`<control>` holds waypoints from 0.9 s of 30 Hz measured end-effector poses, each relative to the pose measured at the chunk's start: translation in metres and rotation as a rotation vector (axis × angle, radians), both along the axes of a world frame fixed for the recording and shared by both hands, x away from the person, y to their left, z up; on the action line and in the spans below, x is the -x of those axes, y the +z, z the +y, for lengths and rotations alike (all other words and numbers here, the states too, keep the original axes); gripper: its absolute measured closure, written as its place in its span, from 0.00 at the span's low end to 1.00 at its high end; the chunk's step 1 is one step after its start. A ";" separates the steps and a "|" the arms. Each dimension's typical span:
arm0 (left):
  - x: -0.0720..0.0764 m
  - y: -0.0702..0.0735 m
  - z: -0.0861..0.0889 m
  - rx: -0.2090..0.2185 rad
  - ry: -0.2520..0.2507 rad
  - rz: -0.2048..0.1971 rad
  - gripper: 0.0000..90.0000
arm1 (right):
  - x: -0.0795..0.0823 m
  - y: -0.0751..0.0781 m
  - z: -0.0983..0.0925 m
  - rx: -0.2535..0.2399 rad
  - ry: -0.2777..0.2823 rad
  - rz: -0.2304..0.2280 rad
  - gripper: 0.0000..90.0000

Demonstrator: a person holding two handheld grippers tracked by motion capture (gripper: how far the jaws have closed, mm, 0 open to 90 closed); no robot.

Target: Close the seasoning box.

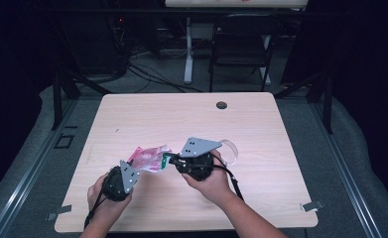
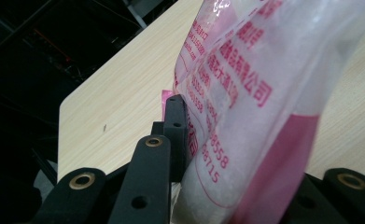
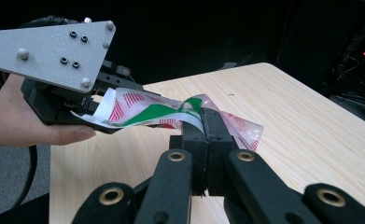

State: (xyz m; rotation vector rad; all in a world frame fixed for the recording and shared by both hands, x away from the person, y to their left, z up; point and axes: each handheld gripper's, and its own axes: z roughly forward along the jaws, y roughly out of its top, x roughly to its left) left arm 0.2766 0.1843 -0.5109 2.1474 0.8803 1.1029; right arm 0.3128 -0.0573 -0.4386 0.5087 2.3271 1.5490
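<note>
A pink-and-clear plastic bag [image 1: 149, 158] hangs in the air between the two tools, just above the near middle of the worktop [image 1: 261, 129]. The left tool [image 1: 132, 171] pinches its bulky left end [image 2: 245, 140]; the right tool [image 3: 202, 122], pressed together, clamps the thin right edge [image 3: 171, 112], which carries green and red print. Red Chinese characters and digits run along the bag; "8558" and "8715" can be read. A clear strip [image 1: 231, 148] lies just right of the right tool.
</note>
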 end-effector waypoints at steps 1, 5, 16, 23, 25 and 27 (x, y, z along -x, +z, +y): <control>0.000 0.000 0.000 0.000 -0.003 0.004 0.87 | 0.000 0.000 0.000 -0.001 -0.001 0.002 1.00; 0.001 0.000 0.000 0.007 -0.006 0.005 0.87 | 0.000 0.001 0.000 0.000 0.001 0.002 1.00; -0.002 -0.001 0.004 0.033 0.007 0.010 0.88 | -0.005 -0.004 -0.001 0.016 -0.026 -0.002 0.86; -0.005 -0.003 0.010 0.047 0.022 0.020 0.88 | -0.002 -0.004 -0.003 0.011 -0.038 -0.016 0.82; -0.005 -0.004 0.012 0.053 0.030 0.018 0.88 | -0.001 -0.003 -0.004 0.011 -0.040 -0.018 0.82; -0.006 -0.004 0.013 0.056 0.037 0.018 0.88 | 0.000 -0.003 -0.006 0.008 -0.043 -0.019 0.81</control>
